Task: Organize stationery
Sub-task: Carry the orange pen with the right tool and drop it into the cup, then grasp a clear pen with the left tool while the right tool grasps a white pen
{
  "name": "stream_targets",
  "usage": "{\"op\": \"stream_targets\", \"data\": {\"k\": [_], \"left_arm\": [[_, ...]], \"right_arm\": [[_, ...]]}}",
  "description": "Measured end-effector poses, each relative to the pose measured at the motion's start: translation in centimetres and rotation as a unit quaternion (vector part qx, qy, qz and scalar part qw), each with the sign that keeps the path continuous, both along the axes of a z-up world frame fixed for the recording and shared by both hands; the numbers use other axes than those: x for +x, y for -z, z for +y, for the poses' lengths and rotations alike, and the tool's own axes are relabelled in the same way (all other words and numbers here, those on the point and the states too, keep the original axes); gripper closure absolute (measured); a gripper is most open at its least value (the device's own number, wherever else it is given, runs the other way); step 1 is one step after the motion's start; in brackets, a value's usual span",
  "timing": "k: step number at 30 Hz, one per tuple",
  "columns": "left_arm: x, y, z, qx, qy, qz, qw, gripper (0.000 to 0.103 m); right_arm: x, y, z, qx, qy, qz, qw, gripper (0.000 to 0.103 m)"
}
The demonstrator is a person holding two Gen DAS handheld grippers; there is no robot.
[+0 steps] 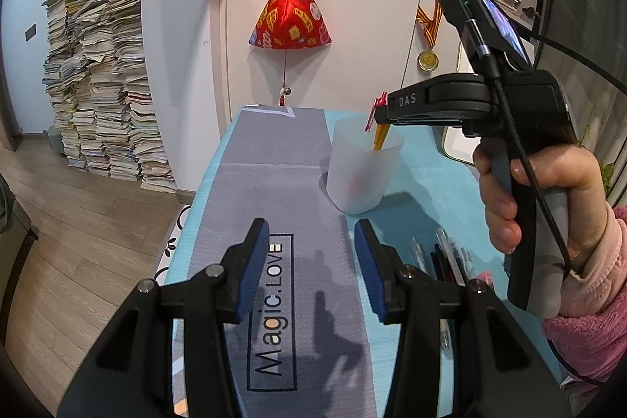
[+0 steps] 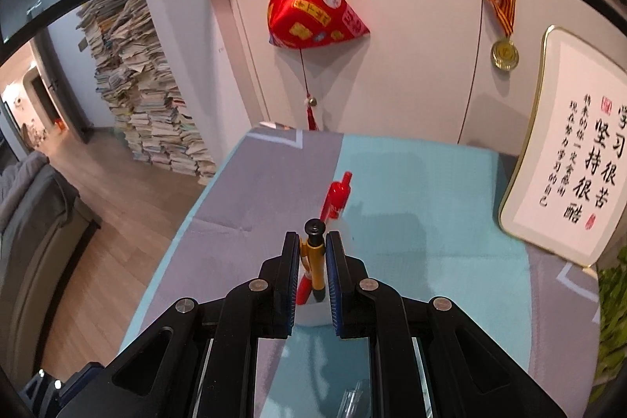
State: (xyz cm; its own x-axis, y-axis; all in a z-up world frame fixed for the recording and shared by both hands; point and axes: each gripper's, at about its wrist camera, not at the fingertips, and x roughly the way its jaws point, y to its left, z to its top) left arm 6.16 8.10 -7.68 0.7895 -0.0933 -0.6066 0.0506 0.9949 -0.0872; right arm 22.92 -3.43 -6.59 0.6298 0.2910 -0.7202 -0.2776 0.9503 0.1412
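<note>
Left tongs [image 1: 311,257] hang apart, empty, just before the cup [image 1: 362,165]. Right tongs [image 2: 312,261] are clamped on a yellow pen [image 2: 315,261] over the cup, red pen [image 2: 334,200] inside.

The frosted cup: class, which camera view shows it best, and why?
The left wrist view: the whole frosted cup stands clear on the table, pens poking out. The right wrist view shows only a white sliver of it behind the right gripper.

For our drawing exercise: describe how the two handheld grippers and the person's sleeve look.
Both the left gripper and the right gripper have black angular frames, silver pivot bolts and blue finger pads. The right one bears white "DAS" lettering, a black cable and a green light. The sleeve is pink fleece.
</note>
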Motion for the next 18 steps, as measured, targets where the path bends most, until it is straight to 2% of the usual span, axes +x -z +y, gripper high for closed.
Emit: {"op": "stream_targets", "data": {"k": [9,18], "left_arm": [[0.3,0.3,-0.6,0.001,0.007,0.008,0.9999,0.060],[0.7,1.0,-2.4,-0.001,0.031,0.021,0.9993,0.060]], "right_arm": [[-1.5,-0.2,-2.0,0.023,-0.004,0.019,1.000,0.088],[-5.5,0.6,-6.9,0.038,0.002,0.048,0.998,0.088]]}}
